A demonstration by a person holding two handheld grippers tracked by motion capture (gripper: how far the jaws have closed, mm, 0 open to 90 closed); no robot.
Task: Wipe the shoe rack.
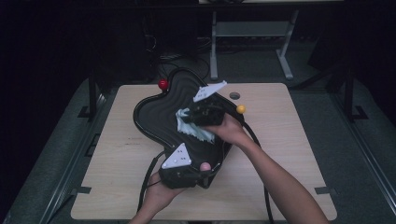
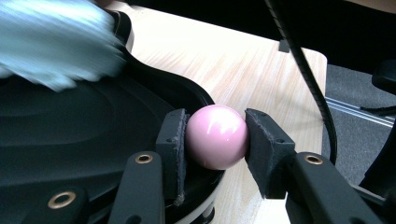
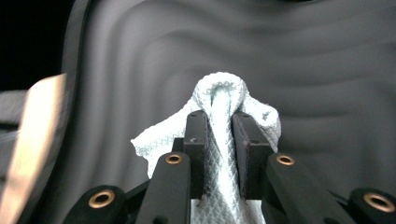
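A black wavy-ridged tray (image 1: 154,116) with knobs on its rim lies on the wooden table. My left gripper (image 2: 215,137) is shut on the pink ball knob (image 2: 217,136) at the tray's near edge; that knob (image 1: 204,166) peeks out by the left gripper (image 1: 189,173) in the high view. My right gripper (image 3: 218,119) is shut on a pale waffle-weave cloth (image 3: 219,100), pressing it onto the ridged tray surface (image 3: 303,70). From above, the right gripper (image 1: 198,115) holds the cloth (image 1: 189,126) over the tray's middle. The cloth (image 2: 51,42) appears blurred in the left gripper view.
A red knob (image 1: 163,84) sits at the tray's far left rim and a yellow knob (image 1: 241,109) at its right. A small round grommet (image 1: 234,95) is set in the table (image 1: 289,135). Black cables trail from both grippers toward the near edge. Desk legs stand beyond the table.
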